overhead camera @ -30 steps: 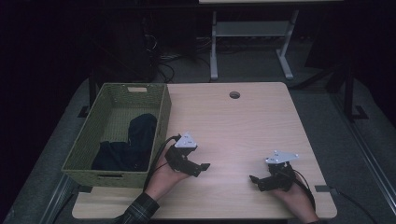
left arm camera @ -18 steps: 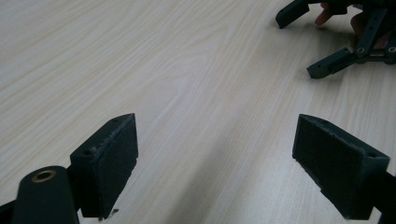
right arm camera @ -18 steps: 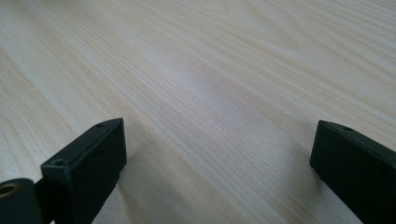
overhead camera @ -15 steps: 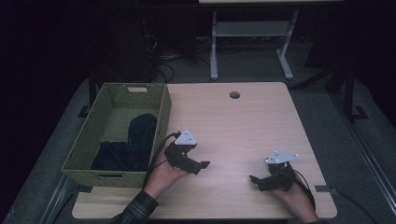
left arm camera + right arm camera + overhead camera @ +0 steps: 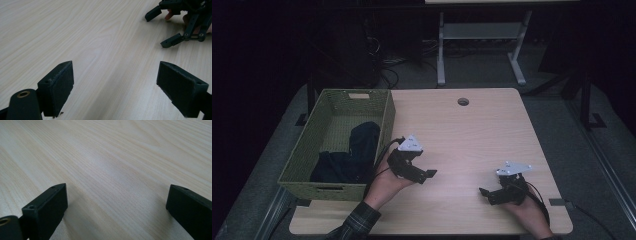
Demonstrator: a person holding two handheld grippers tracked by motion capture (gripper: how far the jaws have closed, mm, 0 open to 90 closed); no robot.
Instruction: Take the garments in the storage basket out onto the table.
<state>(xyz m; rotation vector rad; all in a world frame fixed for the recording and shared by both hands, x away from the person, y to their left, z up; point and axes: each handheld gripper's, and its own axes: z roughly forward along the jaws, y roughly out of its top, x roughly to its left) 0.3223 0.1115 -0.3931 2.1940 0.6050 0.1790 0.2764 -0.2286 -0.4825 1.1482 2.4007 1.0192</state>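
Pale wood bench (image 5: 472, 135), both claws spread, empty. Left claw (image 5: 424, 175) sits mid-frame beside the green basket (image 5: 307, 150); dark cloth (image 5: 357, 150) inside, left of frame. Right claw (image 5: 487, 192) lower right. I'd lift over the rim, pinch a raised fold.

Surroundings of the light wood-grain table (image 5: 482, 130), dim room.
A round cable hole (image 5: 463, 101) sits near the table's far edge. A white metal stand with two splayed legs (image 5: 479, 45) is on the grey floor beyond the table, well apart from it. Black cables (image 5: 397, 62) lie tangled on the floor to the stand's left. A dark upright post on a flat base (image 5: 586, 95) stands at the table's right.
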